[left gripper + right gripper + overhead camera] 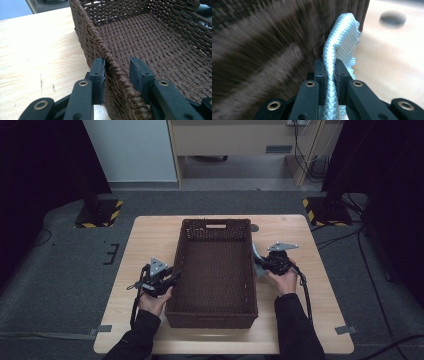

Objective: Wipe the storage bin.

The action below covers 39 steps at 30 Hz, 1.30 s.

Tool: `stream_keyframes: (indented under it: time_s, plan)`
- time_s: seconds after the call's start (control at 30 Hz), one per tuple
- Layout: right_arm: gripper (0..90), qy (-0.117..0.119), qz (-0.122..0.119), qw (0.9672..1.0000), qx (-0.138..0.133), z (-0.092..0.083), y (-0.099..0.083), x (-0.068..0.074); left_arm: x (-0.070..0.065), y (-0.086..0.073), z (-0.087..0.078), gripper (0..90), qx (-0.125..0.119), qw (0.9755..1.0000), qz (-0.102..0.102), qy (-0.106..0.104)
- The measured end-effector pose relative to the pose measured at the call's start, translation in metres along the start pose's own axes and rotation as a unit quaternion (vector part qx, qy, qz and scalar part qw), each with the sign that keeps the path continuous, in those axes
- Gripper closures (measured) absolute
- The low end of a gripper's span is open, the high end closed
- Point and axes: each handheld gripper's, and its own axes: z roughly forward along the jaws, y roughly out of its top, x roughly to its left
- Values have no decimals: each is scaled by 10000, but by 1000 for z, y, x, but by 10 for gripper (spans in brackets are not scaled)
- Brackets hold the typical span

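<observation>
A dark brown woven basket (216, 312) stands in the middle of the wooden table (150, 240). My left gripper (174, 276) is at its left wall. In the left gripper view the jaws (117, 67) straddle the basket's rim (100, 45): the outer pad (98, 72) touches the wall, while the inner pad (137, 71) stands off it. My right gripper (264, 266) is beside the basket's right wall, shut on a pale blue woven strap (256, 256). The strap (342, 37) rises curved from between the closed jaws (329, 67).
A small dark round disc (255, 227) lies on the table just past the basket's far right corner, also seen blurred as the disc (392, 18). The basket's inside (155, 37) holds nothing. Black stands with striped bases (100, 212) flank the table on the floor.
</observation>
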Motion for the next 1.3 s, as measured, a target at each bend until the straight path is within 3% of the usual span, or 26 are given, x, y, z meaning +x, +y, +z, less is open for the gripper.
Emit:
stream_keyframes:
  time_s: [0.13,0.2,0.33,0.57,0.7,0.87,0.97,1.13,1.3]
  plan:
    - [839,55,-74,9978,-650,-24,21,4,3,1,2,643,-10,10000,-1,-14]
    - [839,99,-150,9976,-675,-27,25,6,3,1,2,640,-12,10000,9,-18]
    - [839,48,-270,9992,-290,-15,16,9,3,1,2,618,-5,10000,12,-8]
    - [838,-23,-44,9992,399,14,-18,5,5,0,-4,477,-77,10000,38,5]
    - [838,13,-98,9992,394,13,-17,12,1,-3,-10,475,-45,9998,184,-37]
    - [838,120,-113,9994,-303,-18,7,14,-3,-6,-15,493,3,9997,224,-117]
    - [839,216,-141,9978,-610,-31,14,16,-3,-8,-13,560,30,9997,192,-158]
    - [839,165,-180,9992,-321,-23,5,16,-6,-7,-13,632,32,9998,158,-86]
    - [838,68,-133,9996,241,-1,-16,14,-4,-5,-11,661,0,10000,79,-4]
